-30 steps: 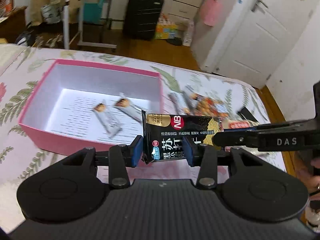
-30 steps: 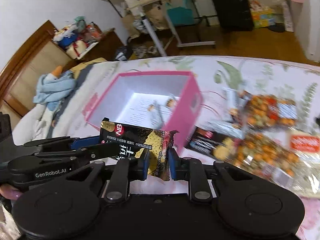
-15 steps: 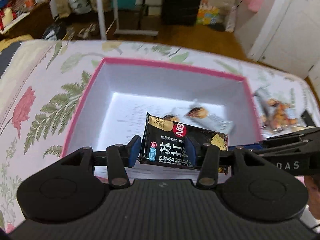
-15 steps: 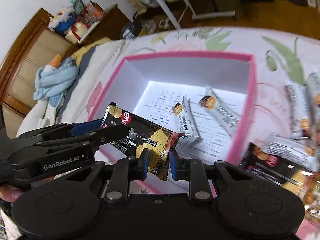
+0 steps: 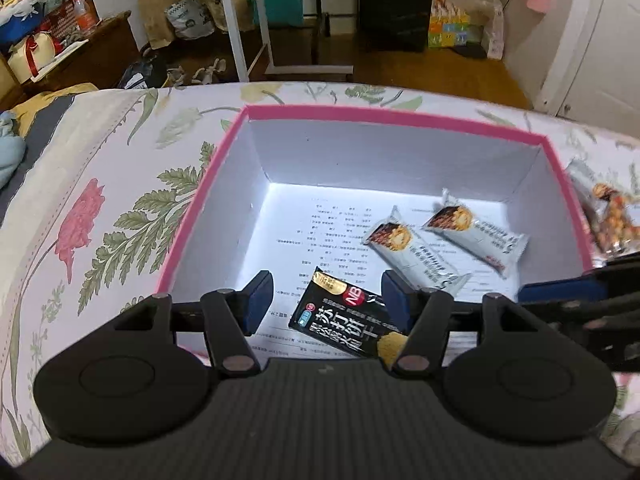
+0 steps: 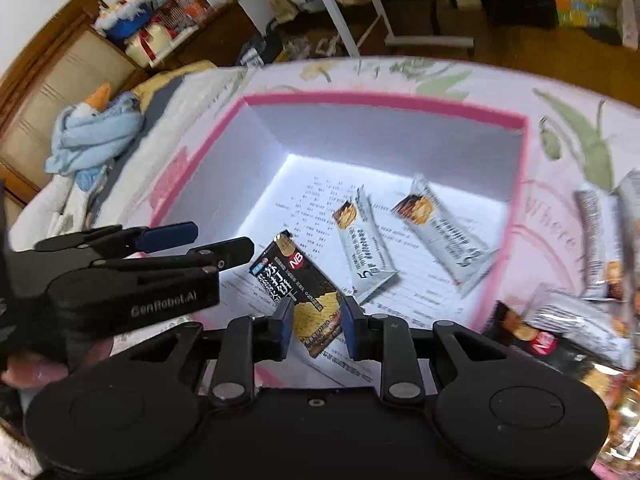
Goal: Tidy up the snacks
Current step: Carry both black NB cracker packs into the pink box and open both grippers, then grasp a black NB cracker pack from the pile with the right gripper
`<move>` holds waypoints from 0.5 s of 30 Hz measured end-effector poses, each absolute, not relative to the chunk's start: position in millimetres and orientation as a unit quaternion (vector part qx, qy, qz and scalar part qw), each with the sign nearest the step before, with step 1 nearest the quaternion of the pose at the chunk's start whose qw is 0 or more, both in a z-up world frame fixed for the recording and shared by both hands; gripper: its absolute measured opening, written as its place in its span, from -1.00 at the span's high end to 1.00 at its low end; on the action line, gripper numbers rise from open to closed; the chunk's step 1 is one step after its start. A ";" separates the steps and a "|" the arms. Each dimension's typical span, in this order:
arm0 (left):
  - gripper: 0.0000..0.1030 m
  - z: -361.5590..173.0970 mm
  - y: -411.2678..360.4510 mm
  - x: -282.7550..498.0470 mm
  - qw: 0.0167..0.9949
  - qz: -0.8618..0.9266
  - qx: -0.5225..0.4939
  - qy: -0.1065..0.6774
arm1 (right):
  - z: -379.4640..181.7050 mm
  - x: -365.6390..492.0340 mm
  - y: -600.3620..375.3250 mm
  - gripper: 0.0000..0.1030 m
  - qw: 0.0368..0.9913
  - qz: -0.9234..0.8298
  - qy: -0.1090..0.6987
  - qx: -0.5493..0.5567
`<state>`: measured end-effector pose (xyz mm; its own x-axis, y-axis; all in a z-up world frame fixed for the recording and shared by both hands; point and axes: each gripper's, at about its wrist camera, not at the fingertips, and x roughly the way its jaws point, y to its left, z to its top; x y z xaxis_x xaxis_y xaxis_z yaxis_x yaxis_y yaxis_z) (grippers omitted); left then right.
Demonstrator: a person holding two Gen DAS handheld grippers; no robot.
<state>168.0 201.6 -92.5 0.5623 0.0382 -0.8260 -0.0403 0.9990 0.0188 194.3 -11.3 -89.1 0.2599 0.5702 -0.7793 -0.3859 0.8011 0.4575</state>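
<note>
A black cracker packet (image 5: 344, 322) lies on the floor of the pink box (image 5: 384, 118) near its front wall; it also shows in the right wrist view (image 6: 298, 280). My left gripper (image 5: 326, 306) is open above it, jaws wide apart. My right gripper (image 6: 316, 326) is open too, its pads on either side of the packet's lower end with a small gap. Two silver snack bars (image 5: 412, 246) (image 5: 476, 234) lie in the box to the right. The left gripper shows at the left of the right wrist view (image 6: 208, 244).
The pink box (image 6: 384, 100) sits on a floral bedspread (image 5: 100, 208). More snack packets (image 6: 560, 332) lie on the bed right of the box. A blue cloth (image 6: 96, 132) lies at the far left. A desk and a suitcase stand beyond the bed.
Both grippers carried the black packet over the box, then opened. The packet dropped from their hold to the box floor.
</note>
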 end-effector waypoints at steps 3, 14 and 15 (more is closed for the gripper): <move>-0.14 -74.5 198.2 153.8 0.890 0.013 -0.005 0.455 | -64.3 179.6 -43.1 0.29 0.803 0.304 0.505 0.092; -0.14 -8.6 129.6 98.7 0.901 -0.094 -0.002 0.424 | -9.1 147.8 -155.0 0.13 0.848 0.253 0.459 0.077; -0.14 -6.0 120.2 96.1 0.900 -0.104 -0.001 0.424 | -8.6 145.9 -161.1 0.12 0.850 0.251 0.457 0.075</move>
<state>96.1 120.2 -6.0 0.6187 -0.1888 -0.7626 0.1867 0.9782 -0.0908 145.9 -161.1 -8.6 0.4551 0.4955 -0.7399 -0.3590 0.8625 0.3567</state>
